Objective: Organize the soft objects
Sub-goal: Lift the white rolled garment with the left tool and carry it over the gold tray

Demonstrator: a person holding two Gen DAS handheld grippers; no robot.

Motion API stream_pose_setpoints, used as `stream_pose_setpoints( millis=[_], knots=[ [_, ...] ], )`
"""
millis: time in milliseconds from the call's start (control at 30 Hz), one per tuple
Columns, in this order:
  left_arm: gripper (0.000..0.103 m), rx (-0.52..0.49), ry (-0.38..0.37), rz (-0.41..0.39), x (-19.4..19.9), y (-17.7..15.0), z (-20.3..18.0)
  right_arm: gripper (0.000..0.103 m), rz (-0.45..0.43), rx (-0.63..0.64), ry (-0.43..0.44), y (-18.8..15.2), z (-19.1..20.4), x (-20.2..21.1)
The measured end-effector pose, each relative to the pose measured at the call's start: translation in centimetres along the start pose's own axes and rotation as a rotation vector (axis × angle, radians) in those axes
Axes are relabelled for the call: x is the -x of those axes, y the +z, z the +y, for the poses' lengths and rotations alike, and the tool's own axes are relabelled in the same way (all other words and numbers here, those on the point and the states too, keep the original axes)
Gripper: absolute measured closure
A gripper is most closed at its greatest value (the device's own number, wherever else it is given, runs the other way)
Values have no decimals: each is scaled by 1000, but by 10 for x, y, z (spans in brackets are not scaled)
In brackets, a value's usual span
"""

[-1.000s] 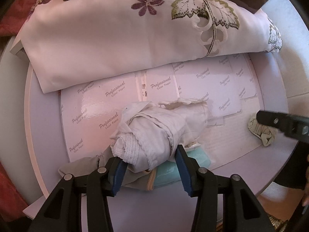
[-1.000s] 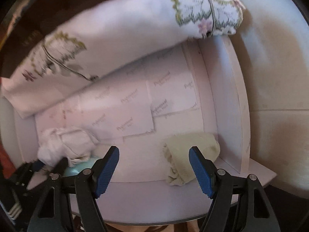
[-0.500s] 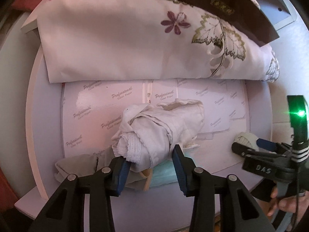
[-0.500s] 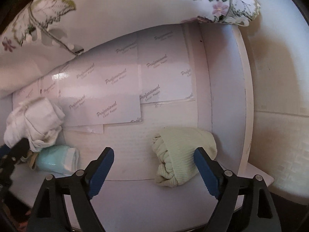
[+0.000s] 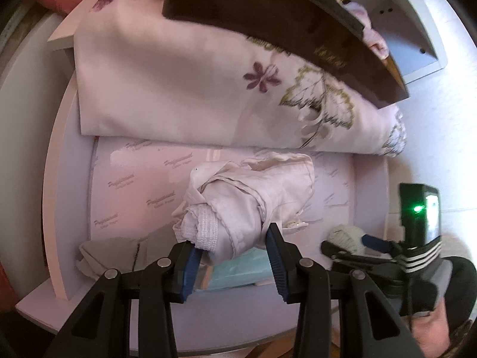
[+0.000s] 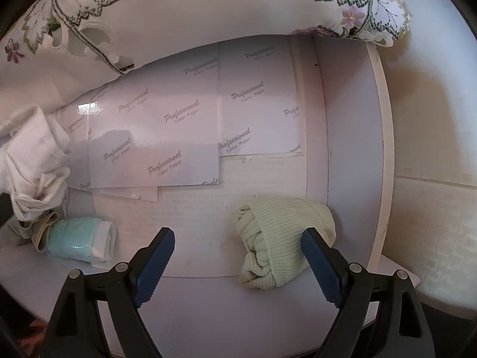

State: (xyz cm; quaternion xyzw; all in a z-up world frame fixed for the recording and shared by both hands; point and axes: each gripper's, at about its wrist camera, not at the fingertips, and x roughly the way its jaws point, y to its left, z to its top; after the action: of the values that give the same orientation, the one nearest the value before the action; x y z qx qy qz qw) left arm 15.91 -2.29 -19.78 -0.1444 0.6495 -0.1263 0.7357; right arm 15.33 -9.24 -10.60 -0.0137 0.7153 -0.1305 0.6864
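Where the white shelf (image 6: 351, 137) is lined with printed paper sheets (image 6: 184, 125), a large folded floral cloth (image 5: 184, 83) is seen along the back, with a dark box (image 5: 298, 26) resting on top of it. A rolled white garment (image 5: 247, 203) is gripped by the left tool (image 5: 232, 256) — both pads are pressed against its near end. Beneath that roll, a grey cloth (image 5: 107, 250) and a pale blue pack (image 6: 80, 238) are noted. The right tool (image 6: 238, 265) is spread wide, its jaws having just been opening; a rolled pale green knit (image 6: 280, 235) lies between them at the shelf's right end — only the right pad (image 6: 316, 265) appears to meet it.
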Motion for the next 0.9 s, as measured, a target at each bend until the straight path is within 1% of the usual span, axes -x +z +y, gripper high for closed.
stream_pose_setpoints(
  millis=[300, 400, 433, 633, 900],
  knots=[
    [61, 18, -102, -55, 21, 4, -2, 14, 2, 10, -4, -1, 3, -4],
    [61, 13, -124, -78, 29, 5, -5, 14, 3, 12, -5, 0, 2, -3],
    [61, 11, -127, -84, 26, 5, -9, 14, 3, 13, -6, 0, 3, -1],
    [61, -3, -175, -155, 44, 7, -13, 14, 4, 26, -15, 0, 8, 2],
    [61, 4, -211, -223, 59, 10, -12, 14, 4, 37, -23, 1, 15, 7]
  ],
)
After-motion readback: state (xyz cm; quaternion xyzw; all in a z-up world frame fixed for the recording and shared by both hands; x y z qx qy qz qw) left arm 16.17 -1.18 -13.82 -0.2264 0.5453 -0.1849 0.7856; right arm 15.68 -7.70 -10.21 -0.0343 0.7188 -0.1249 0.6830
